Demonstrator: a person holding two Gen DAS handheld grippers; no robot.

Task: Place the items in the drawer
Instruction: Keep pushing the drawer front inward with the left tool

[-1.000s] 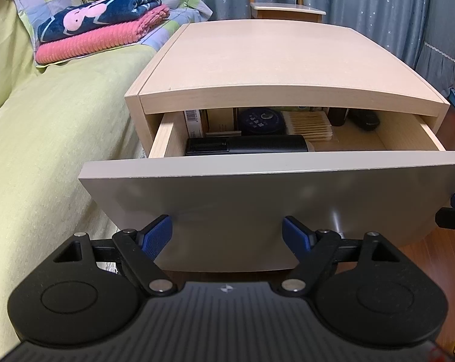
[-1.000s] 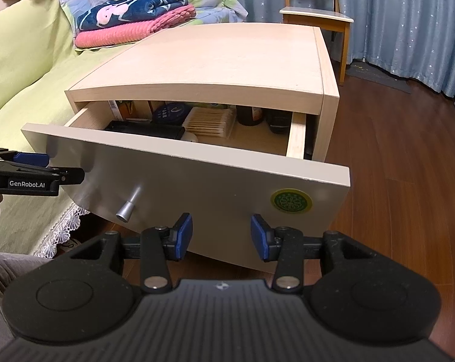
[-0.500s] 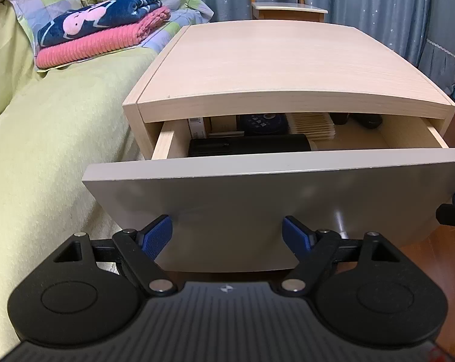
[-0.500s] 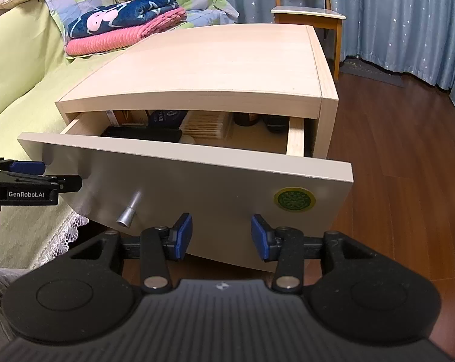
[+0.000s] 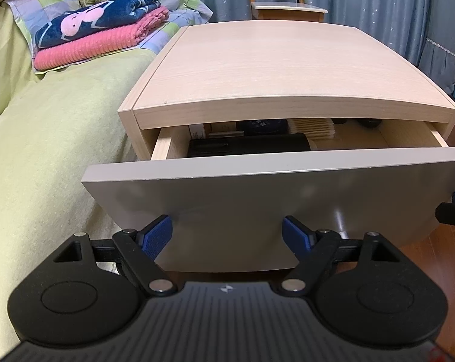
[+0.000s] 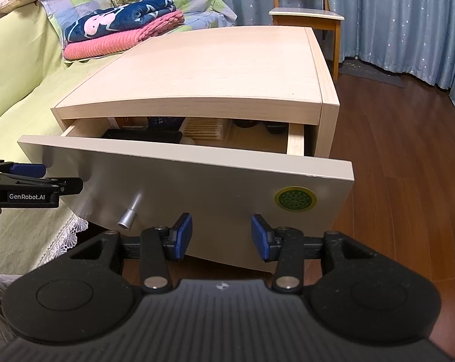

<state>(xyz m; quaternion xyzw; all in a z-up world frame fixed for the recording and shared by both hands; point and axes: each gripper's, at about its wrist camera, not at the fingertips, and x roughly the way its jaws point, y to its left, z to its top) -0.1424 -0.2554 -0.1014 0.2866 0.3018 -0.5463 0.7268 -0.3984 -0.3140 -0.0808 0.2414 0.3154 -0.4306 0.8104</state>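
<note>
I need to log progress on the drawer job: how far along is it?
Nearly done, it seems. The nightstand top is bare and items such as the black case and cotton swabs lie in the drawer. The left gripper and right gripper are open, holding nothing. The drawer is partly open; closing it remains.

Green-covered bed [image 5: 46, 138], blue starred curtains [image 6: 408, 15], wooden chair [image 6: 306, 15], dark wood floor [image 6: 408, 150].

Pale wooden nightstand [image 6: 203, 69], bare-topped; drawer [image 6: 197, 181] part open, holding a black case [image 5: 248, 144], probably cotton swabs [image 6: 206, 128] behind.
</note>
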